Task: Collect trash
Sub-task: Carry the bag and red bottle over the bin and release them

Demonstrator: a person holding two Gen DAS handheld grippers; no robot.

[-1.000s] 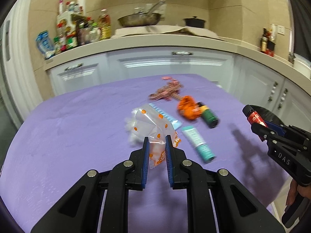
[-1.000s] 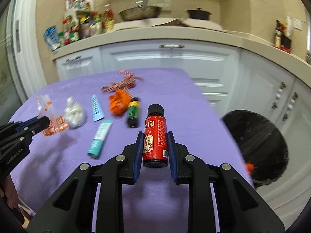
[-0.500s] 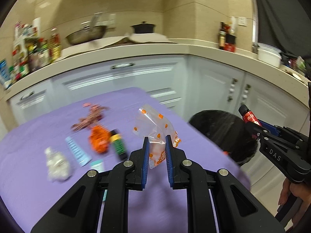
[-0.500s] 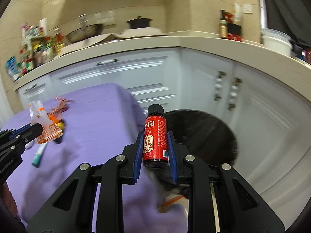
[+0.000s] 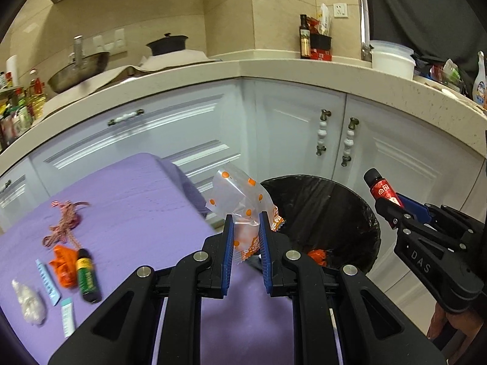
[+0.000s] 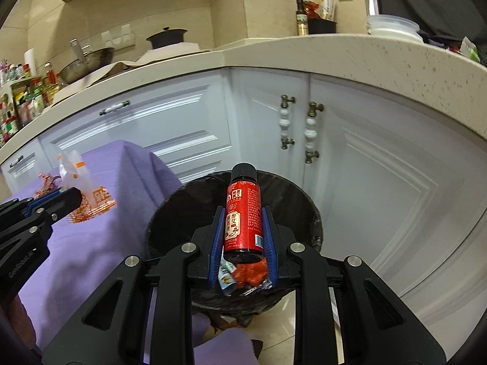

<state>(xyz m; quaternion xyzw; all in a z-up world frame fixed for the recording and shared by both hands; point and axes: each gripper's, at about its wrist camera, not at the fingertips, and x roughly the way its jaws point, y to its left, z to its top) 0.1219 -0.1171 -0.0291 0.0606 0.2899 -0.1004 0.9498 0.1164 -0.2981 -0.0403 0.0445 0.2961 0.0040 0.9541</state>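
Note:
My left gripper (image 5: 246, 222) is shut on a clear plastic wrapper with orange dots (image 5: 236, 197), held at the purple table's right edge beside a black-lined trash bin (image 5: 350, 210). My right gripper (image 6: 242, 216) is shut on a small red bottle with a black cap (image 6: 243, 213), held over the bin (image 6: 304, 206). The bin holds orange and blue scraps (image 6: 248, 275). The right gripper with the bottle (image 5: 382, 190) also shows in the left wrist view. The left gripper and wrapper (image 6: 76, 182) show at the left of the right wrist view.
On the purple table (image 5: 137, 200) lie a red-white string (image 5: 64, 222), an orange wrapper (image 5: 62, 266), a green-labelled dark bottle (image 5: 86, 276), two teal tubes (image 5: 47, 281), and a crumpled clear bag (image 5: 29, 302). White cabinets (image 5: 304, 127) and a counter stand behind the bin.
Both grippers have swung right from over the table to the bin, each keeping its item. The right gripper with the bottle is now above the bin opening.

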